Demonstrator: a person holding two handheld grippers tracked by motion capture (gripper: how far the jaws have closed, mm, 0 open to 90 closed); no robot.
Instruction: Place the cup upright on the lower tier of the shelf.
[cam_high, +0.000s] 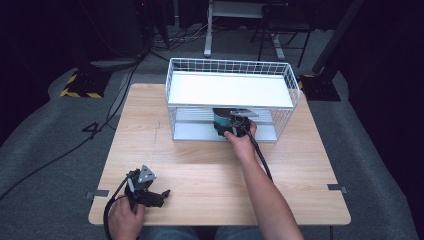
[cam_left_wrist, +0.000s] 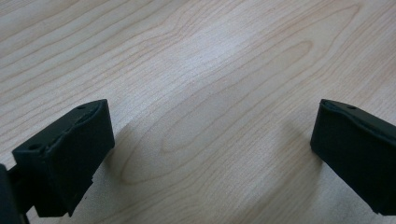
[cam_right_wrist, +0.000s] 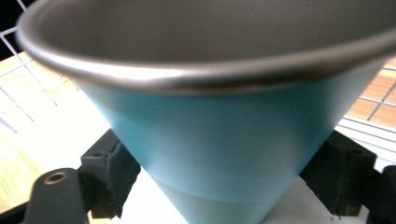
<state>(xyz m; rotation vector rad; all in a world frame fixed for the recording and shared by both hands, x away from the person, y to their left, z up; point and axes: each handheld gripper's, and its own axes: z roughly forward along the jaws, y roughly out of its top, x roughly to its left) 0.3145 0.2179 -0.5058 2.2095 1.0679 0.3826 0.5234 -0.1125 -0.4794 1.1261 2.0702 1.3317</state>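
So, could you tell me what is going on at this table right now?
A person is working with two hand-held tongs at a wooden table. The right tongs are shut on a blue cup, holding it at the lower level of a white wire shelf rack. The left tongs are open over bare wood near the table's front edge.

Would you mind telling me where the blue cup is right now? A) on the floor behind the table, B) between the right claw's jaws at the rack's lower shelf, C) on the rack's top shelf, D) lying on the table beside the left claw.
B: the blue cup sits between the right claw jaws, under the top shelf of the wire rack.
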